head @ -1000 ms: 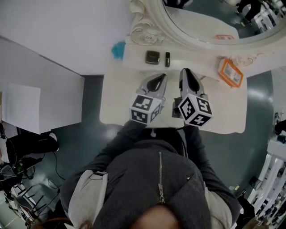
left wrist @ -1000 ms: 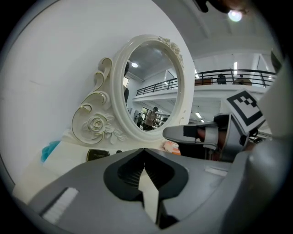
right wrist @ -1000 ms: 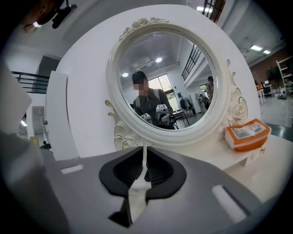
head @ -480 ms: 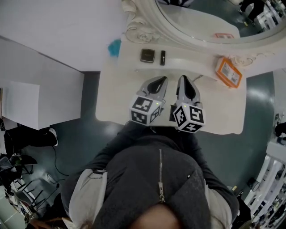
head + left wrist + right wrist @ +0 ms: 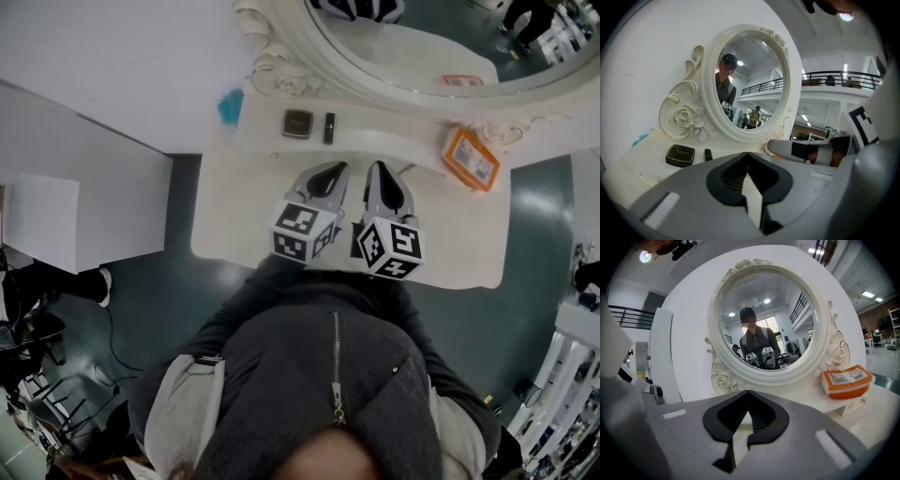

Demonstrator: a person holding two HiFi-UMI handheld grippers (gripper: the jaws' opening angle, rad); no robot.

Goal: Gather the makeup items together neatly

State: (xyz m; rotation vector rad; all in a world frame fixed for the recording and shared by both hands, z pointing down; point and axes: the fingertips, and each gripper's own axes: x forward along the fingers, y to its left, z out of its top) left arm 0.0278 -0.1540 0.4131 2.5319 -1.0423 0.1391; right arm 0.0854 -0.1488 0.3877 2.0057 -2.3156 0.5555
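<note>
Items: 1 compact (image 5: pixel 297 123), 1 black tube (image 5: pixel 328 127), 1 orange pack (image 5: pixel 471 157); L hand-held gripper (image 5: pixel 335 169), R hand-held gripper (image 5: pixel 377 167) closed.

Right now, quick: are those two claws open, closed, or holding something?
Left gripper: closed, holding nothing.
Right gripper: closed, holding nothing.
</note>
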